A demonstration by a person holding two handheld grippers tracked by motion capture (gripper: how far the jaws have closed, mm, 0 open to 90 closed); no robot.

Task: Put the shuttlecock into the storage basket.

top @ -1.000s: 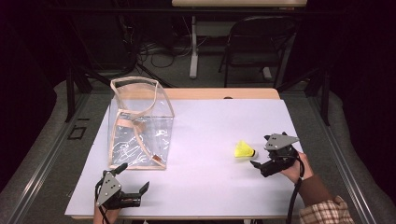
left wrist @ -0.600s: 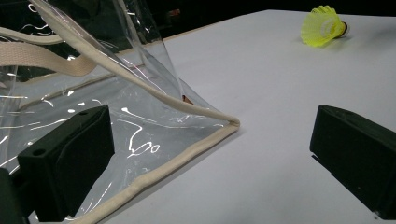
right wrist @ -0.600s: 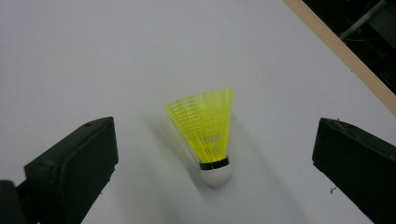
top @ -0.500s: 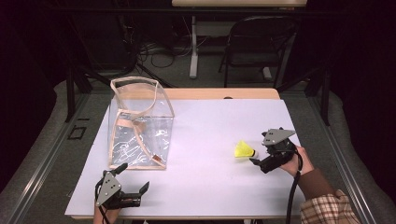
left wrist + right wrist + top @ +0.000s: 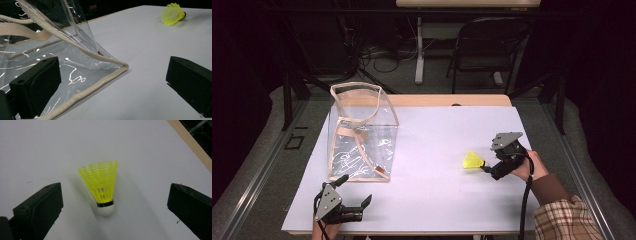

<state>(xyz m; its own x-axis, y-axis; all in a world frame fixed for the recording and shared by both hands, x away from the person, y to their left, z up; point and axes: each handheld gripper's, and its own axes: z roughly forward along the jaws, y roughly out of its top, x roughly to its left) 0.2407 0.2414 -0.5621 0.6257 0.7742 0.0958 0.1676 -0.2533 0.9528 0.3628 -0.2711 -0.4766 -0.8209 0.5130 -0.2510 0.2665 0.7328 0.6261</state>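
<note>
- The white table (image 5: 437, 150) carries a clear plastic bag (image 5: 362, 135) with cream webbing trim, standing upright at the left; the high view shows its open top.
- The left gripper (image 5: 354, 192) sits just in front of the bag, its 2 jaws wide apart, holding nothing; its own view shows the bag's bottom corner seam (image 5: 122, 66).
- The right gripper (image 5: 484, 167) points at the yellow shuttlecock (image 5: 473, 160), jaws wide apart and empty.
- The right gripper view shows the shuttlecock's white cork tip (image 5: 106, 210) lying between the jaws, untouched.
</note>
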